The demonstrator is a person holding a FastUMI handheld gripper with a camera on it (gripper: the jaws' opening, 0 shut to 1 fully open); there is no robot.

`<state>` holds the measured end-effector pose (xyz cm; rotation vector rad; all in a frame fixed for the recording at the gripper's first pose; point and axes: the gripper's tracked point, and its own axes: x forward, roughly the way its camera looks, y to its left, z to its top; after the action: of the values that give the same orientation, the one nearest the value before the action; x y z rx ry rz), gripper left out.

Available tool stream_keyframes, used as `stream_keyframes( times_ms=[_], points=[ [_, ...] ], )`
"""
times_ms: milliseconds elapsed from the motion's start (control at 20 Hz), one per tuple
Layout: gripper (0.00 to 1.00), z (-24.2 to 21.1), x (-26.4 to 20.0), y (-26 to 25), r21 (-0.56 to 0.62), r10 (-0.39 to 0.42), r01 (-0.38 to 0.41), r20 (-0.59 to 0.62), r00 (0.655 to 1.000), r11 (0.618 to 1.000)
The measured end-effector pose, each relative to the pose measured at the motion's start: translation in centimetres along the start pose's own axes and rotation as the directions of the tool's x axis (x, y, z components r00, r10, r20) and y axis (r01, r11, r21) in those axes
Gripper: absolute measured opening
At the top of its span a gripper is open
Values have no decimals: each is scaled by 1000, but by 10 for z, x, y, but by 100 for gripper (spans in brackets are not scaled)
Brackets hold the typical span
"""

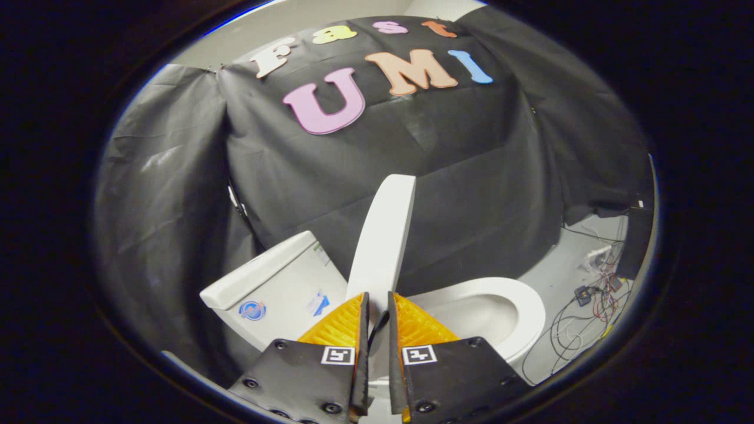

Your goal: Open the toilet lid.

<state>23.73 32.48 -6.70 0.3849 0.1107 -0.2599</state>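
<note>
Toilet lid stands raised, edge-on beyond your fingers; they look nearly closed, though whether they pinch its lower edge is unclear; tank left, seat right.

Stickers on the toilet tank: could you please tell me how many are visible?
2, both on the face of the tank: a round sticker nearest the gripper's near-shut fingers, and a slanted sticker beside the raised lid. Others may be hidden behind the fingers.

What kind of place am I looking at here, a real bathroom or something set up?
Most likely a staged test booth, not a real bathroom: a toilet with its lid raised stands against black cloth walls, and loose wires lie on the floor. The gripper has its fingers nearly closed at the lid's edge.
</note>
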Motion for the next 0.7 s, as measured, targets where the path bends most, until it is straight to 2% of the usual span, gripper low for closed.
stream_keyframes(
  times_ms=[250, 700],
  points=[
    [15, 6, 10, 42, -73, 78, -79, -8, 997, 994],
    [15, 3, 25, 112, -34, 219, -219, 10, 976, 975]
  ],
)
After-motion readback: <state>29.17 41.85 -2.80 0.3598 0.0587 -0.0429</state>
